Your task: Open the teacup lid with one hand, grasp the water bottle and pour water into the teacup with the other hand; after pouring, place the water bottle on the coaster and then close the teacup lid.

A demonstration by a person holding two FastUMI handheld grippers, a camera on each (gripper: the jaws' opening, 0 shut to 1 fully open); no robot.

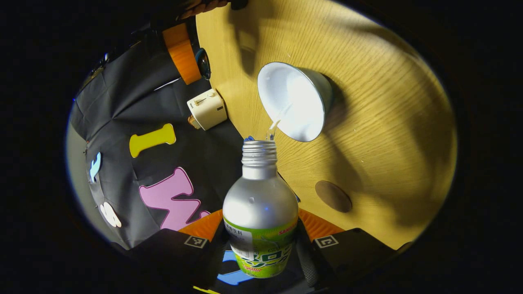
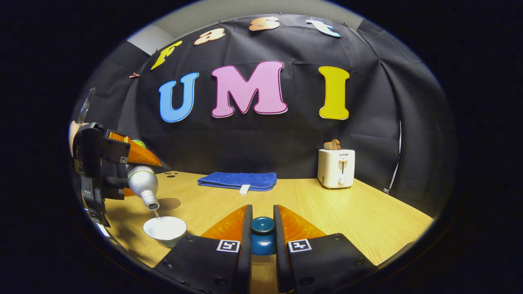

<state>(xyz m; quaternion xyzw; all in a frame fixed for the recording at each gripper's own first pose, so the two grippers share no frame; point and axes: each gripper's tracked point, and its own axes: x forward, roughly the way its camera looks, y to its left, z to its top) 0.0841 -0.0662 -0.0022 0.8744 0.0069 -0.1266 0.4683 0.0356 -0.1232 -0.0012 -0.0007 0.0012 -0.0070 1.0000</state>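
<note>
Pouring was under way — the left gripper sat at the far left of the right gripper view, its two fingers clamped on the water bottle, which was tipped neck-down over the teacup. A thin stream of water ran from the open mouth into the white bowl of the cup. Just behind the cup lay the round brown coaster, bare on the wooden table. Further right, a folded blue towel rested near the back edge by the black cloth wall, and beyond it stood a pale toaster with bread in its slot. At the bottom centre, the right gripper had its fingers pressed on either side of the dark blue teacup lid, held up off the table — well apart from the cup.

From the left gripper view, the toaster showed at the left by the table edge. The bottle rose from between the left gripper's fingers, cap off, threads bare, green label below. Water arced from its mouth into the teacup, which stood uncovered on the table. The coaster lay to the right of the bottle, below the cup, touching neither.
</note>
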